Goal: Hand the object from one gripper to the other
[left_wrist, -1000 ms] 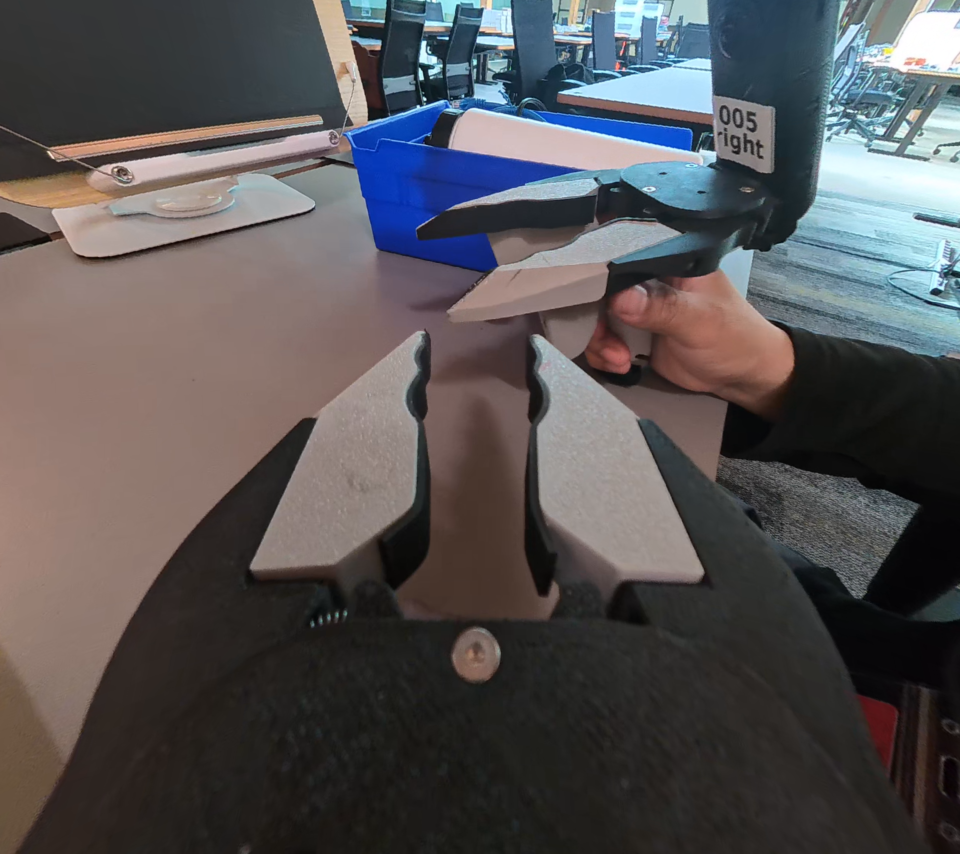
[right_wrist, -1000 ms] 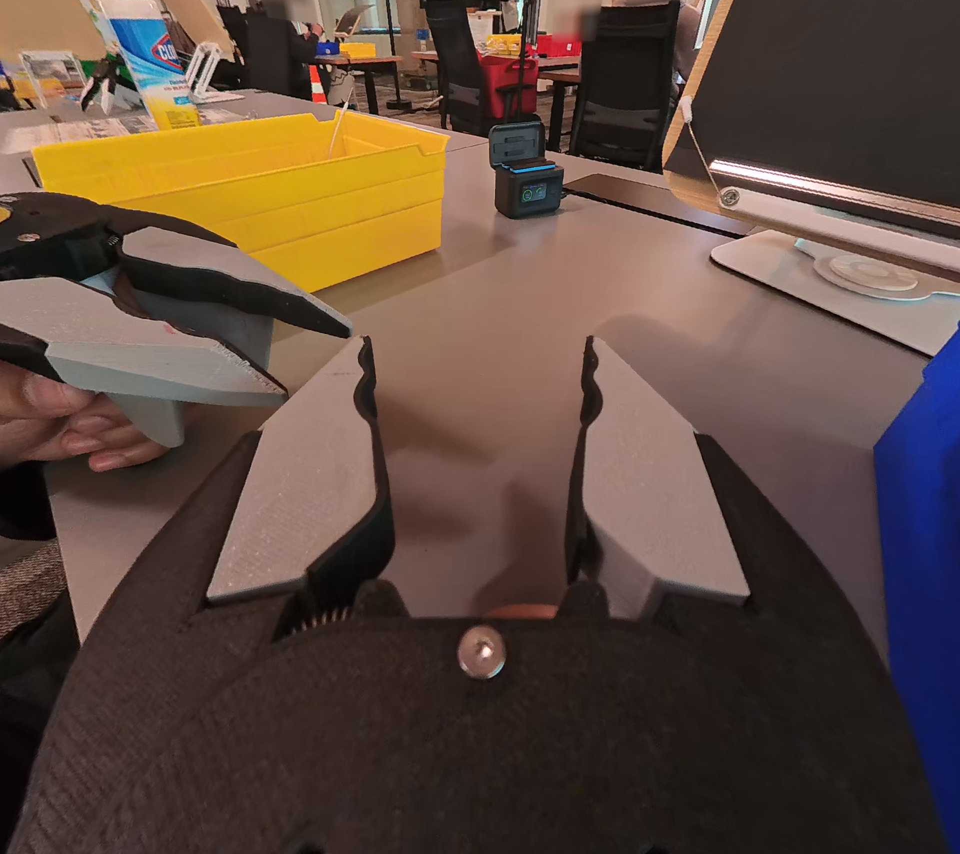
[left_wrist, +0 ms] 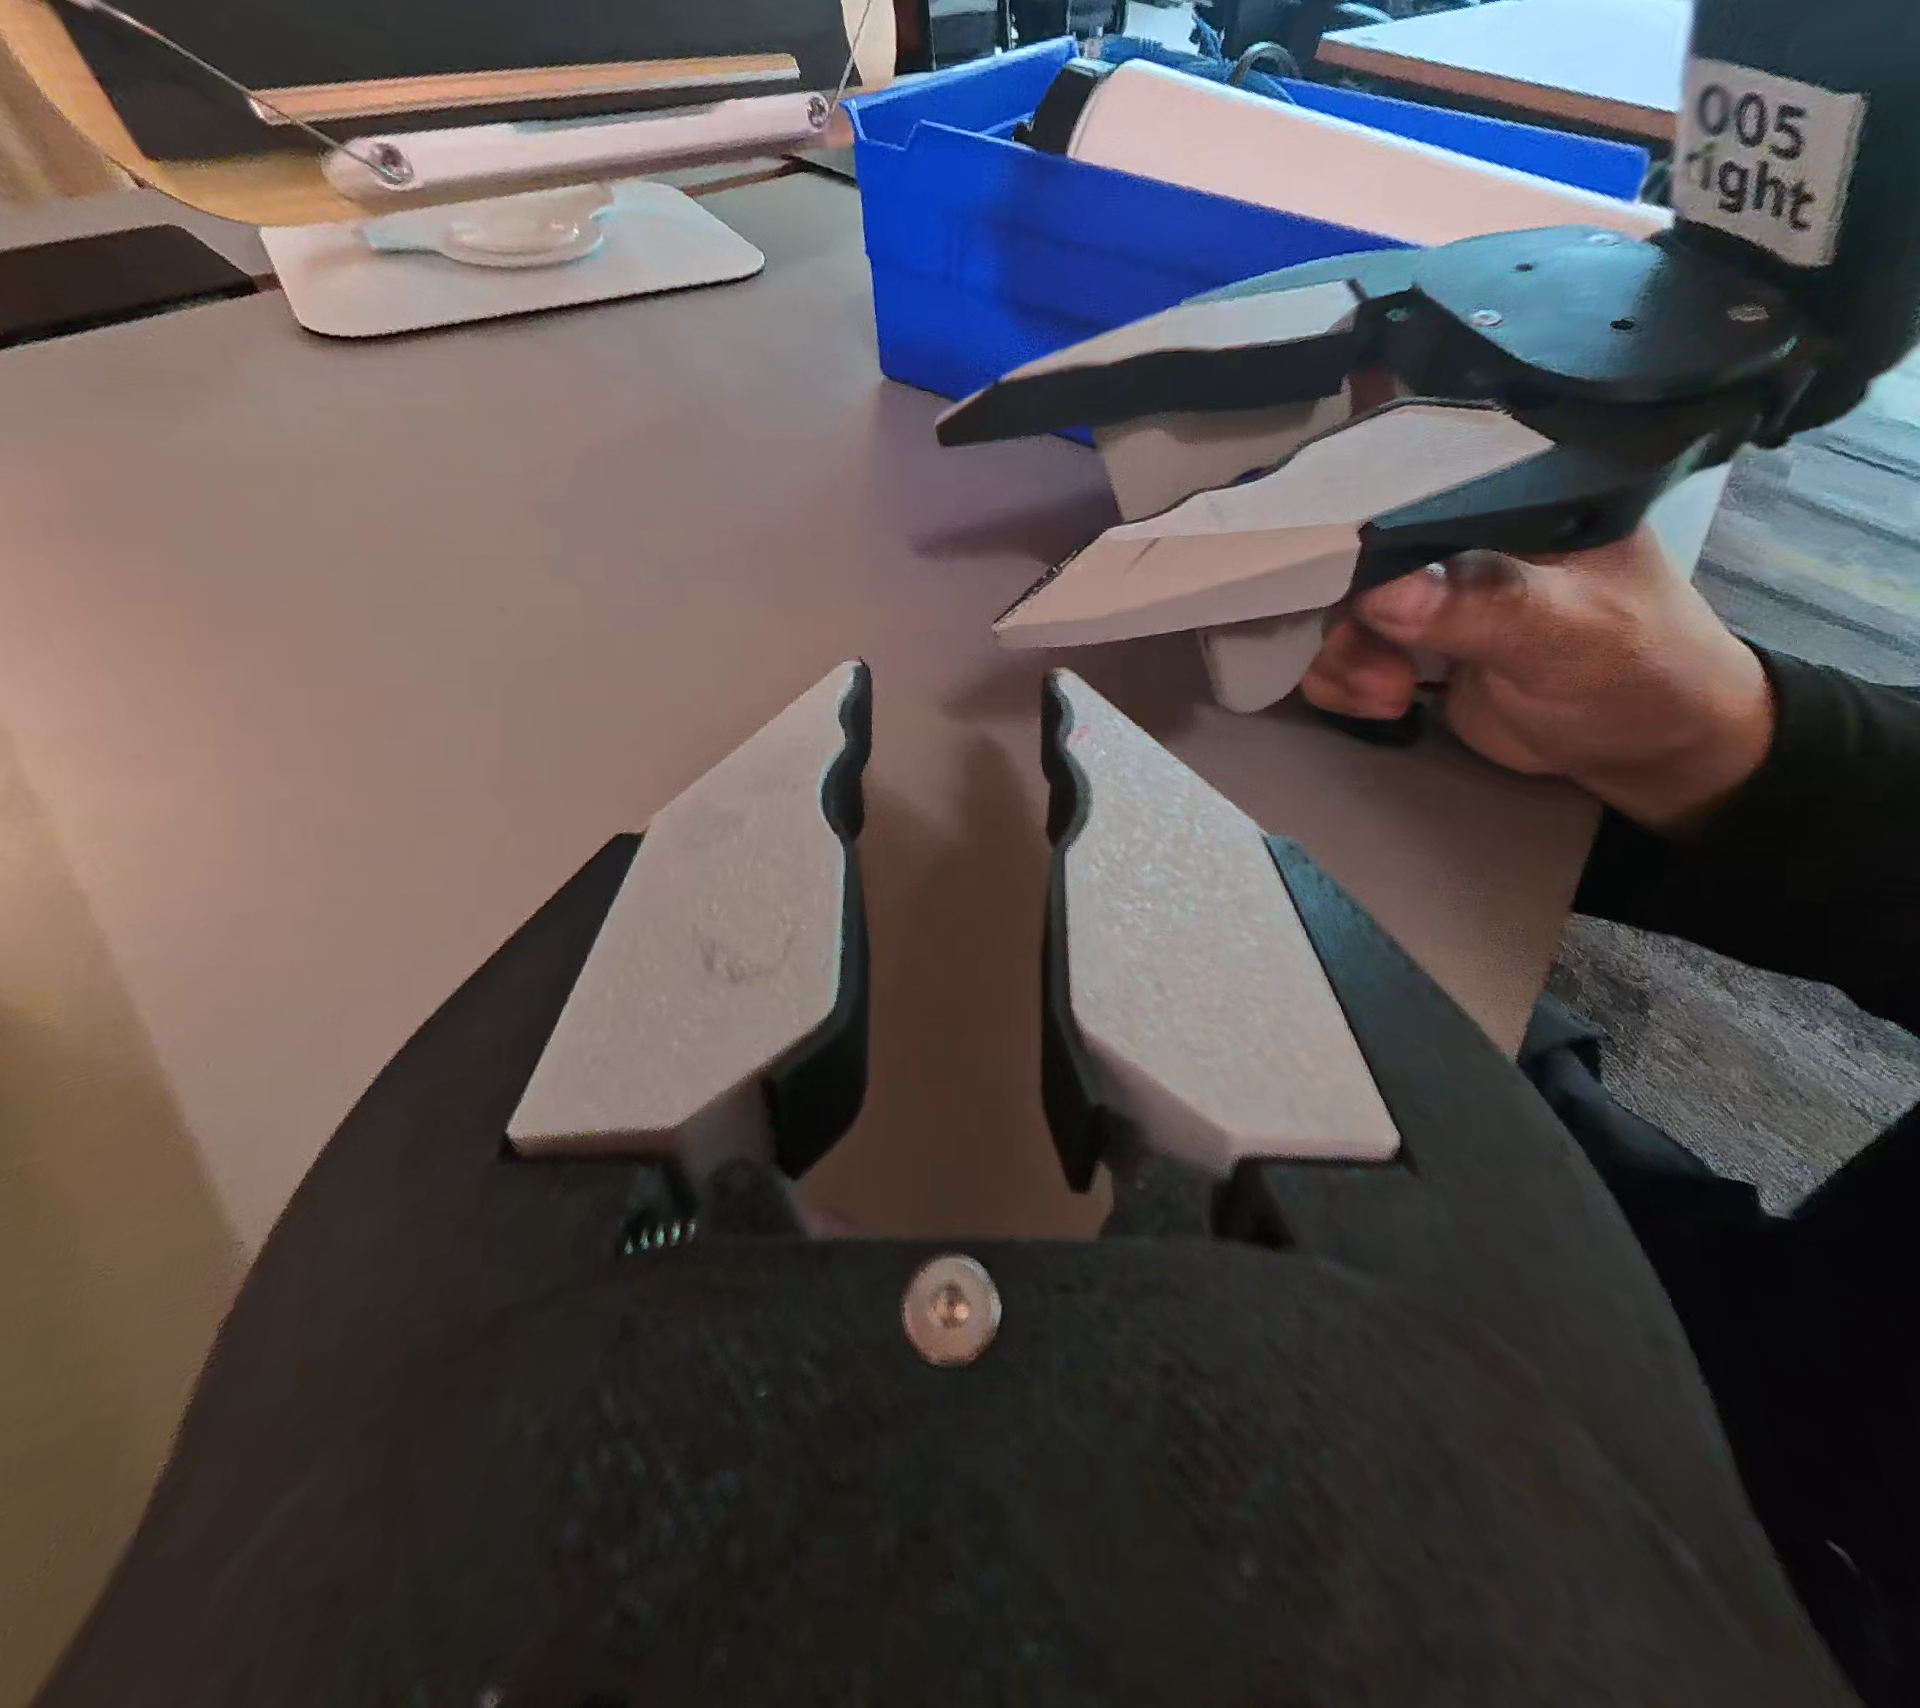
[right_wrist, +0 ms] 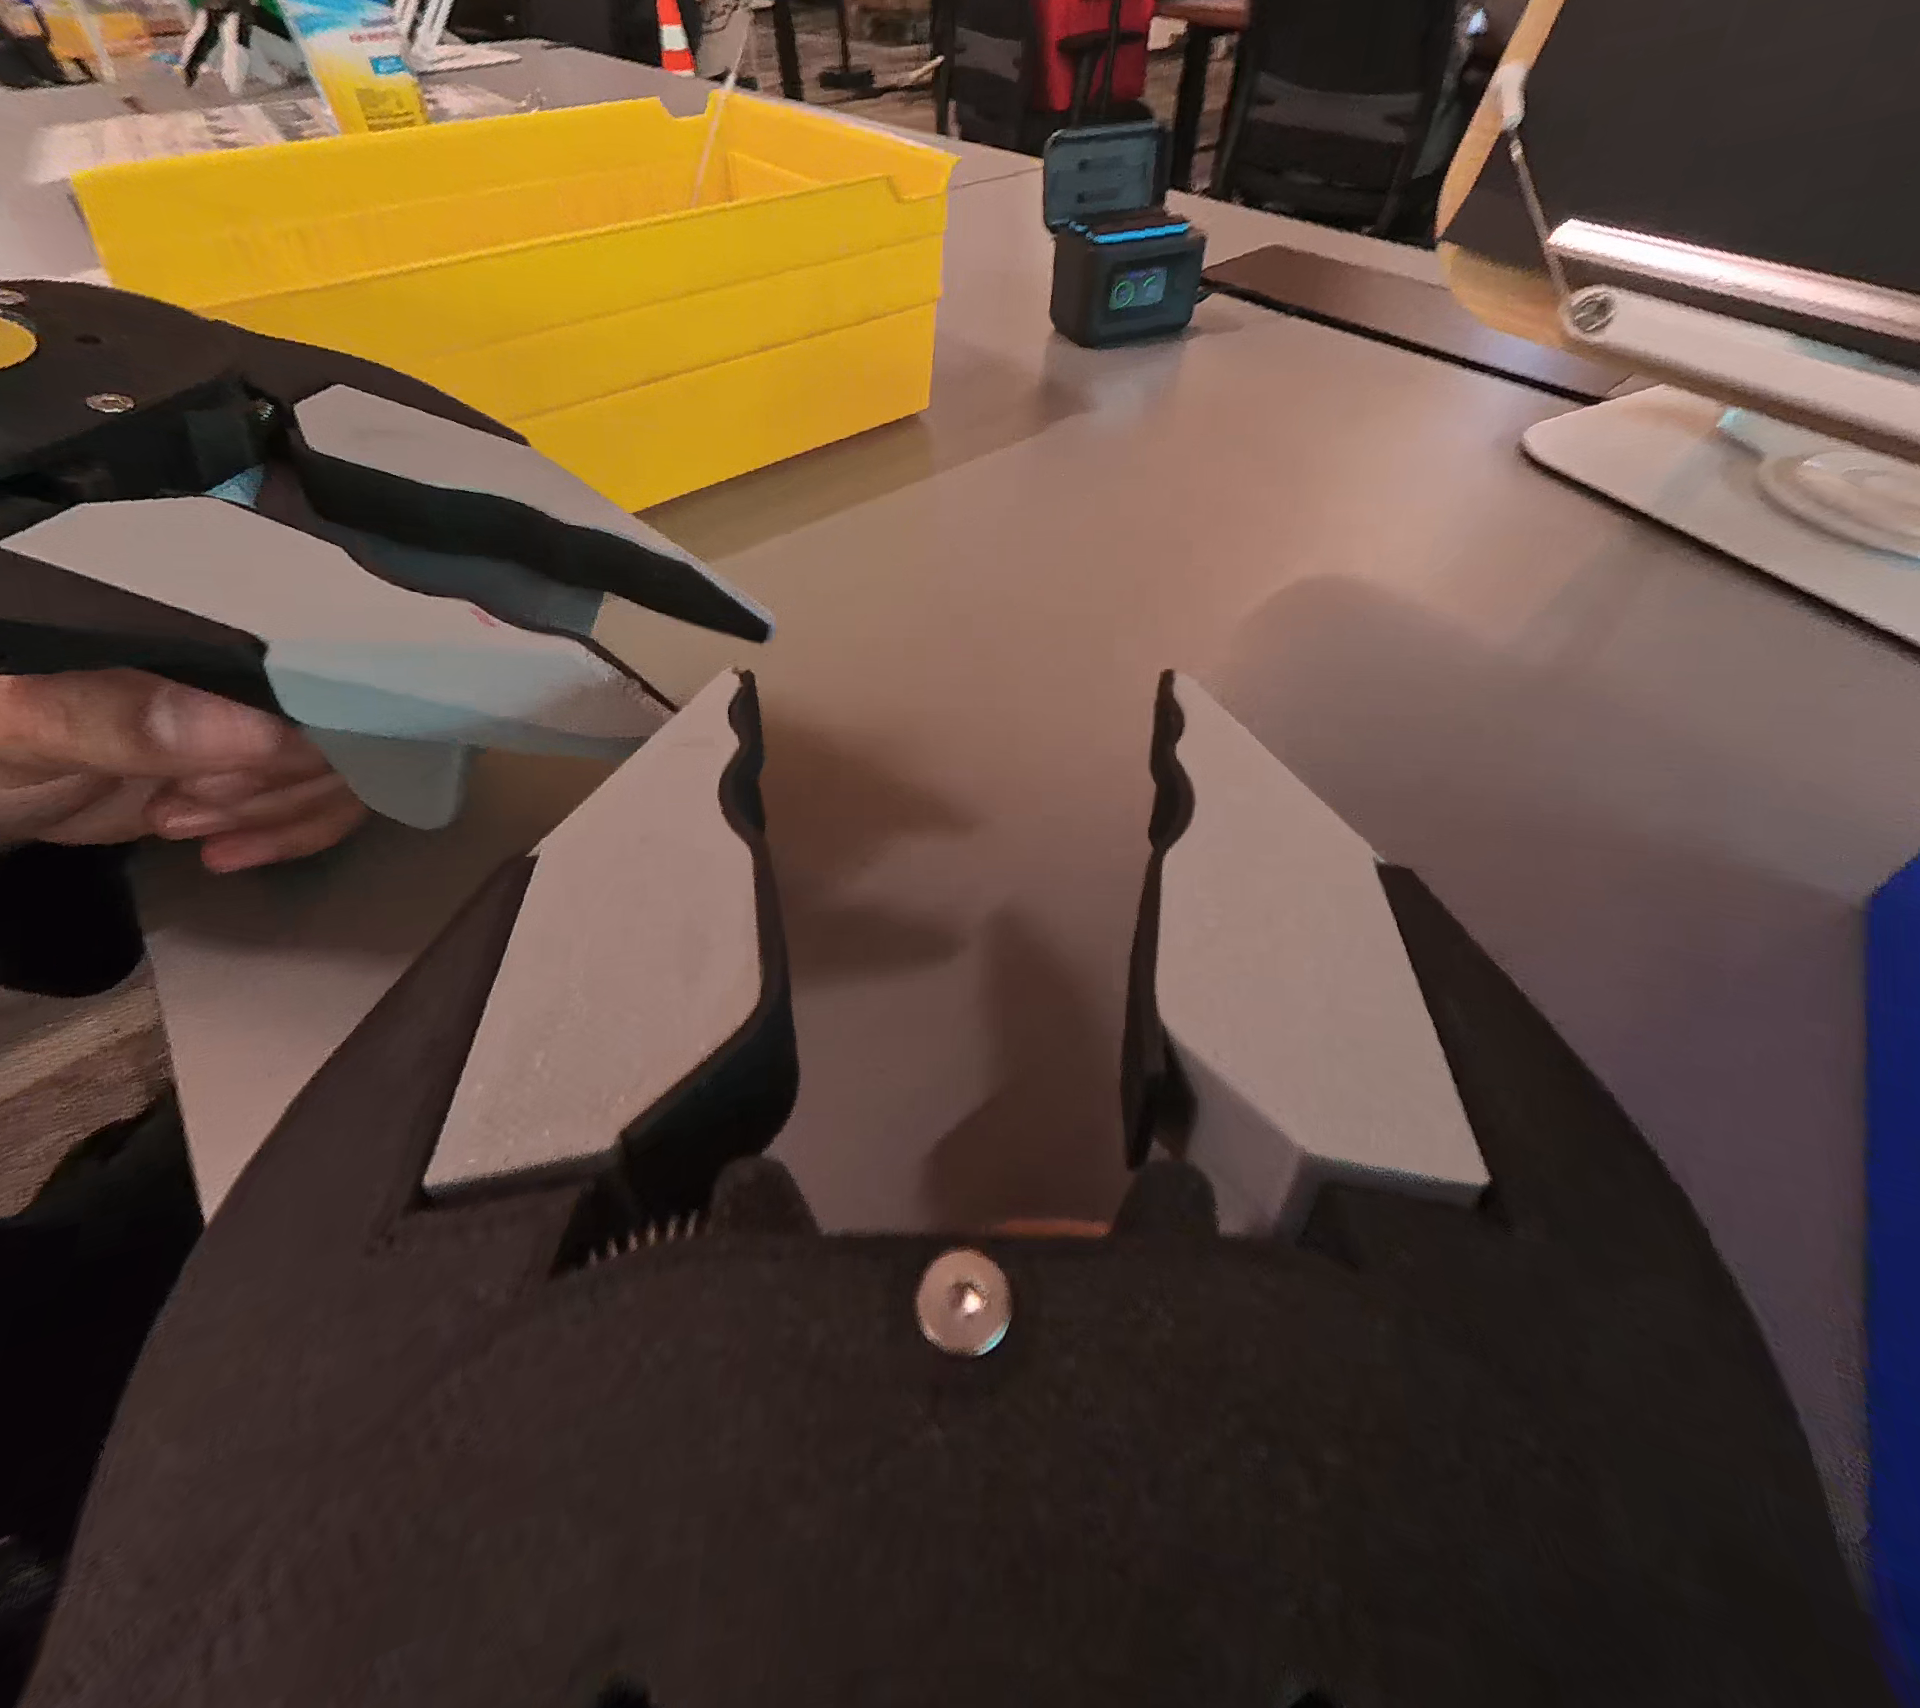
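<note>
2 grippers are held empty over the grey table (left_wrist: 416, 619): the left gripper (left_wrist: 956, 702) with fingers slightly apart, the right gripper (right_wrist: 951, 692) spread wider. A white cylinder (left_wrist: 1299, 141) is seen lying in the blue bin (left_wrist: 1039, 256) at the far right; a yellow bin (right_wrist: 582, 276) stands far left

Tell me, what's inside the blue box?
A big white roll with a dark end lies inside the blue box, poking above its rim. The walls hide anything underneath.
</note>
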